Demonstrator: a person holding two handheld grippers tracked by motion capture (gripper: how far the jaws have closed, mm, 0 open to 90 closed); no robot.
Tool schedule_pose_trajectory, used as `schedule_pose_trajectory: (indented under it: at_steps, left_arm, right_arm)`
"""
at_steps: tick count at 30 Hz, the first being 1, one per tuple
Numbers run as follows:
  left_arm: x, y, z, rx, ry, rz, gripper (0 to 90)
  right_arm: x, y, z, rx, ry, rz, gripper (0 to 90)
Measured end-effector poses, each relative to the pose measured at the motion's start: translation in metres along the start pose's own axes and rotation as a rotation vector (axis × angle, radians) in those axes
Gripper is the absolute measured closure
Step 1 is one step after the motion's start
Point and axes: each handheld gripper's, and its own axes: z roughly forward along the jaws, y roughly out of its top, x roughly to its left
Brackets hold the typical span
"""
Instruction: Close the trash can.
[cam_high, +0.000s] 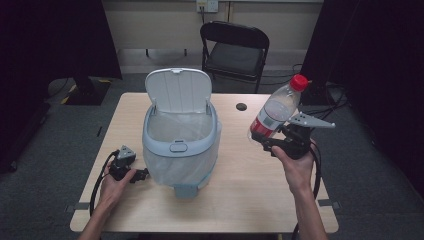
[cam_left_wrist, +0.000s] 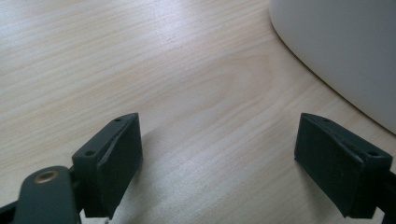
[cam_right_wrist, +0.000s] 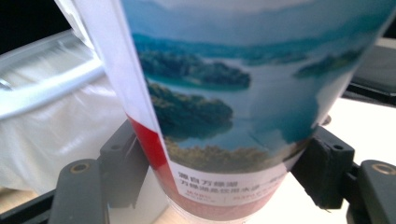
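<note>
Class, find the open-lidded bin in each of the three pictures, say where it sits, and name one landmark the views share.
High view: the bin stands centre-left on the table, lid up.
Left gripper view: its pale curved wall takes the upper right corner.
Right gripper view: its rim and white liner lie at left, behind the bottle.
Shared landmark: the light wooden tabletop.

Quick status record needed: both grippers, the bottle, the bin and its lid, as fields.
right gripper: shut on the plastic bottle, held above the table
bottle: clear, red cap, tilted, to the right of the bin
left gripper: open, nothing between the jaws, low by the bin's left side
trash bin: lined with a bag, on the table
bin lid: flipped up, open
</note>
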Motion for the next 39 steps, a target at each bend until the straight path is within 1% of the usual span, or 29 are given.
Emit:
schedule_pose_trajectory:
  at_steps: [2, 5, 7, 9, 10, 11, 12, 13, 14, 15, 16, 18, 20, 21, 26, 29, 30, 32, 33, 34, 35, 36, 37, 39]
  left_arm:
    - [0.001, 0.000, 0.000, 0.002, 0.002, -0.001, 14.5]
    - [0.002, 0.000, 0.000, 0.002, 0.005, -0.007, 13.8]
    - [0.004, -0.001, -0.001, 0.006, 0.016, -0.021, 12.0]
    - [0.006, -0.001, -0.001, 0.005, 0.020, -0.022, 11.7]
    - [0.006, -0.001, -0.001, 0.003, 0.019, -0.022, 11.7]
    - [0.006, -0.001, -0.001, 0.003, 0.019, -0.022, 11.7]
    - [0.006, -0.001, -0.001, 0.004, 0.019, -0.021, 11.7]
    - [0.006, -0.001, -0.001, 0.004, 0.019, -0.021, 11.7]
    - [0.006, -0.001, -0.001, 0.004, 0.019, -0.021, 11.7]
    - [0.006, -0.001, -0.001, 0.004, 0.019, -0.021, 11.7]
    - [0.006, -0.001, -0.001, 0.003, 0.019, -0.022, 11.7]
    - [0.007, -0.001, -0.001, 0.004, 0.019, -0.020, 11.7]
    - [0.006, -0.001, -0.001, 0.004, 0.019, -0.021, 11.7]
    - [0.007, -0.001, -0.001, 0.005, 0.019, -0.020, 11.7]
    - [0.006, -0.001, -0.001, 0.004, 0.019, -0.021, 11.7]
    - [0.006, -0.001, -0.001, 0.004, 0.019, -0.021, 11.7]
    - [0.006, -0.001, -0.001, 0.003, 0.019, -0.021, 11.7]
    - [0.006, -0.001, -0.001, 0.003, 0.019, -0.021, 11.7]
    - [0.006, -0.001, -0.001, 0.003, 0.019, -0.021, 11.7]
    - [0.006, -0.001, -0.001, 0.004, 0.019, -0.021, 11.7]
    - [0.006, -0.001, -0.001, 0.004, 0.019, -0.021, 11.7]
    - [0.006, -0.001, -0.001, 0.003, 0.019, -0.022, 11.7]
    - [0.006, -0.001, -0.001, 0.003, 0.019, -0.021, 11.7]
    - [0.006, -0.001, -0.001, 0.004, 0.019, -0.021, 11.7]
  right_arm:
    - [0.001, 0.003, -0.001, -0.005, 0.004, -0.003, 26.8]
    - [0.006, 0.013, -0.004, -0.025, 0.019, -0.012, 26.9]
    - [0.009, 0.020, -0.005, -0.035, 0.033, -0.021, 26.9]
    - [0.012, 0.025, -0.006, -0.044, 0.040, -0.027, 26.9]
    - [0.015, 0.031, -0.008, -0.059, 0.055, -0.030, 26.9]
    - [0.015, 0.031, -0.008, -0.059, 0.055, -0.030, 26.9]
    - [0.018, 0.037, -0.010, -0.076, 0.064, -0.031, 26.9]
    - [0.018, 0.037, -0.010, -0.076, 0.064, -0.031, 26.9]
    - [0.022, 0.045, -0.011, -0.088, 0.080, -0.038, 26.9]
    - [0.022, 0.045, -0.011, -0.088, 0.080, -0.038, 26.9]
    - [0.027, 0.053, -0.011, -0.093, 0.093, -0.046, 26.9]
    - [0.029, 0.056, -0.011, -0.095, 0.101, -0.047, 26.9]
    - [0.038, 0.066, -0.008, -0.103, 0.135, -0.051, 26.9]
    - [0.038, 0.066, -0.008, -0.103, 0.135, -0.051, 26.9]
    - [0.053, 0.081, -0.004, -0.121, 0.193, -0.064, 26.9]
    - [0.061, 0.088, -0.002, -0.123, 0.199, -0.074, 26.9]
    - [0.065, 0.092, 0.003, -0.124, 0.215, -0.076, 26.9]
    - [0.067, 0.093, 0.005, -0.122, 0.220, -0.077, 26.9]
    - [0.070, 0.095, 0.008, -0.120, 0.238, -0.077, 26.9]
    - [0.076, 0.098, 0.015, -0.117, 0.259, -0.080, 26.9]
    - [0.076, 0.098, 0.015, -0.117, 0.259, -0.080, 26.9]
    - [0.079, 0.100, 0.018, -0.117, 0.269, -0.082, 26.9]
    - [0.083, 0.101, 0.022, -0.113, 0.290, -0.083, 26.9]
    - [0.088, 0.103, 0.030, -0.108, 0.313, -0.086, 26.8]
